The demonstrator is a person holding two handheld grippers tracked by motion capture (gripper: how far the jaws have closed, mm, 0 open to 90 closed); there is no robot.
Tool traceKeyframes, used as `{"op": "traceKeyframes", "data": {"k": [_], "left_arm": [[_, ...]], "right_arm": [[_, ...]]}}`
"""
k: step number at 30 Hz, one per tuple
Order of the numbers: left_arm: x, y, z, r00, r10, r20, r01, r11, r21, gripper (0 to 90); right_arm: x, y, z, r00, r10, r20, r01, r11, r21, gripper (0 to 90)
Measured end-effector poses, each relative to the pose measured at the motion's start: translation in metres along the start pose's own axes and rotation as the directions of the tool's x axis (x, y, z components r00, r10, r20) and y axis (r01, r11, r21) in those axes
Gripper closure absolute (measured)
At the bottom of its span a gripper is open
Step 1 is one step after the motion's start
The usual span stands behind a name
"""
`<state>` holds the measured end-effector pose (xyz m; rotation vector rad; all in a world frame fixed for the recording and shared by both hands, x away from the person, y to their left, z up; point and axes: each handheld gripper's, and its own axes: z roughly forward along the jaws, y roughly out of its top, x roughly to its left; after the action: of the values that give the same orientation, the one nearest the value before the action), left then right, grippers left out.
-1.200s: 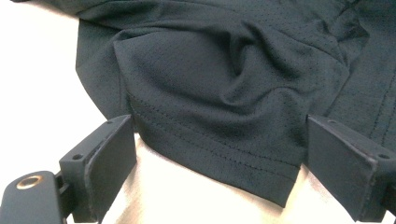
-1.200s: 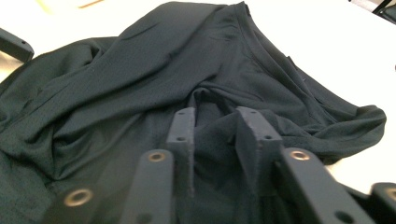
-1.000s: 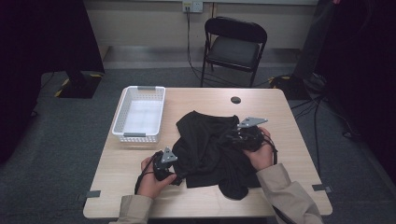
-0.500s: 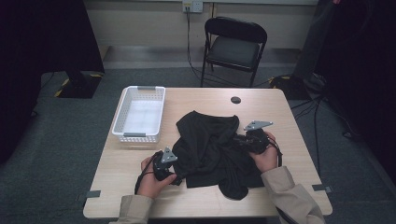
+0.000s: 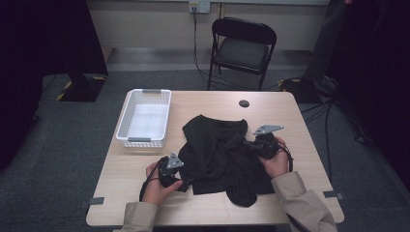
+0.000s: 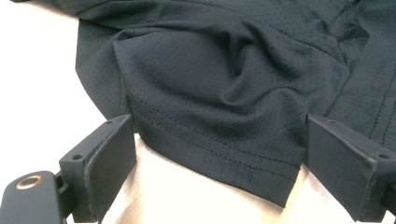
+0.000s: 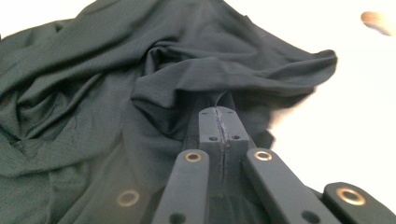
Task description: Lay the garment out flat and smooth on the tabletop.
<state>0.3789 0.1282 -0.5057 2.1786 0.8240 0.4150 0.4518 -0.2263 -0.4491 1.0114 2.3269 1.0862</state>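
A crumpled black garment (image 5: 220, 154) lies on the wooden table (image 5: 290, 111). My left gripper (image 5: 187, 181) rests at the garment's near left edge. In the left gripper view its jaws stand wide apart (image 6: 215, 172), with the stitched hem (image 6: 224, 158) lying loose between them on the table. My right gripper (image 5: 247, 143) is at the garment's right side. Its jaws have just been closing and now meet (image 7: 219, 116), pinching a raised fold of the black cloth (image 7: 93, 93) at their tips.
A white plastic basket (image 5: 142, 140) stands on the table's left half, behind the left hand. A small dark disc (image 5: 244, 103) lies near the far edge. A black folding chair (image 5: 244, 48) stands beyond the table. Bare wood lies right of the garment.
My right gripper has shifted slightly rightwards at the garment's right side. The left gripper has stayed put.
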Motion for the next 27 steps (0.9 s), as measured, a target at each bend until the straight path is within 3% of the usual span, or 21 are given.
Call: {"op": "traceKeyframes", "data": {"k": [8,16,27], "left_arm": [[0.000,0.000,0.000,1.0000,0.000,0.000,0.000,1.0000,0.000,10.7],[0.000,0.000,0.000,1.0000,0.000,0.000,0.000,1.0000,0.000,10.7],[0.000,0.000,0.000,1.0000,0.000,0.000,0.000,1.0000,0.000,10.7]], "right_arm": [[-0.029,-0.010,-0.038,0.9958,0.063,0.066,-0.060,0.997,-0.051,89.4],[-0.050,-0.027,-0.055,0.9881,0.096,0.120,-0.091,0.995,-0.048,89.4],[-0.086,-0.057,-0.081,0.9629,0.187,0.195,-0.177,0.982,-0.065,89.4]]}}
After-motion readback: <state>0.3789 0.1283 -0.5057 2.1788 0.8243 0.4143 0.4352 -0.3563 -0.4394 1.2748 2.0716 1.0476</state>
